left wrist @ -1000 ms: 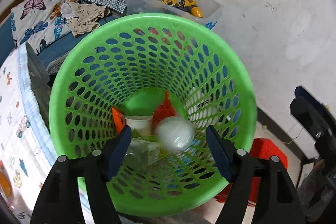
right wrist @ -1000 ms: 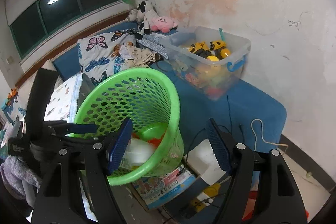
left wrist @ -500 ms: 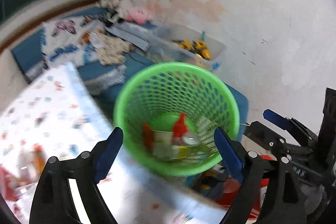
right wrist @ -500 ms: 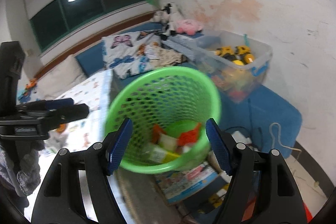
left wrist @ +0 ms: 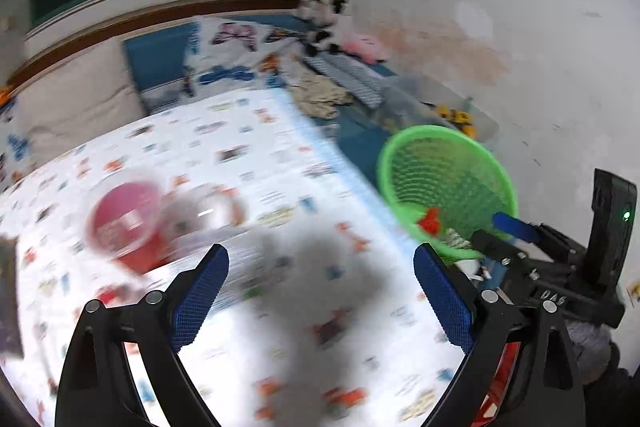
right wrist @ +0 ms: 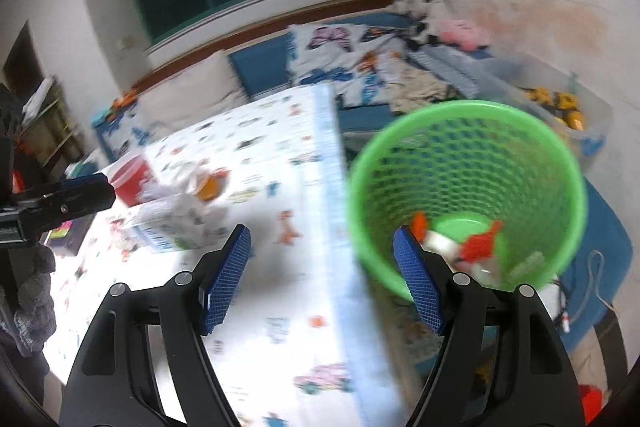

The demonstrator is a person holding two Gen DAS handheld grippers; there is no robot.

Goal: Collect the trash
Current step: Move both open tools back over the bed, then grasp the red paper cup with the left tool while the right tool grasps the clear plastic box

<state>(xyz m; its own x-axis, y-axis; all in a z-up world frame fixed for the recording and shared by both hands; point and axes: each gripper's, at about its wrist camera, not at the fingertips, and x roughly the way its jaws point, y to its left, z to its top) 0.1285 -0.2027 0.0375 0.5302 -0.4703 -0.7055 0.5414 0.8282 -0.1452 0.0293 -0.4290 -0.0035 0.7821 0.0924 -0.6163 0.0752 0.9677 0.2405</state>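
Observation:
My left gripper (left wrist: 320, 267) hangs over the patterned tablecloth (left wrist: 280, 327), its jaws opening with nothing between them. Ahead of it on the left are a blurred red cup (left wrist: 120, 223) and a crumpled clear wrapper (left wrist: 204, 211). The green mesh basket (left wrist: 444, 183) stands off the table's right edge with orange scraps and a white cup inside. My right gripper (right wrist: 320, 267) is open and empty, above the table edge beside the basket (right wrist: 464, 187). In the right wrist view the red cup (right wrist: 128, 175), an orange item (right wrist: 212, 187) and a white carton (right wrist: 168, 223) lie on the table.
A blue bed with butterfly bedding (right wrist: 340, 55), soft toys (right wrist: 460, 27) and a clear box of toys (right wrist: 560, 107) stands behind the basket. The left gripper's tip (right wrist: 60, 199) shows at the left edge. A gloved hand (right wrist: 32, 299) is below it.
Both views have swung left from the basket to the table. The white ball between the left jaws a second ago is gone from them, and those jaws have spread wider.

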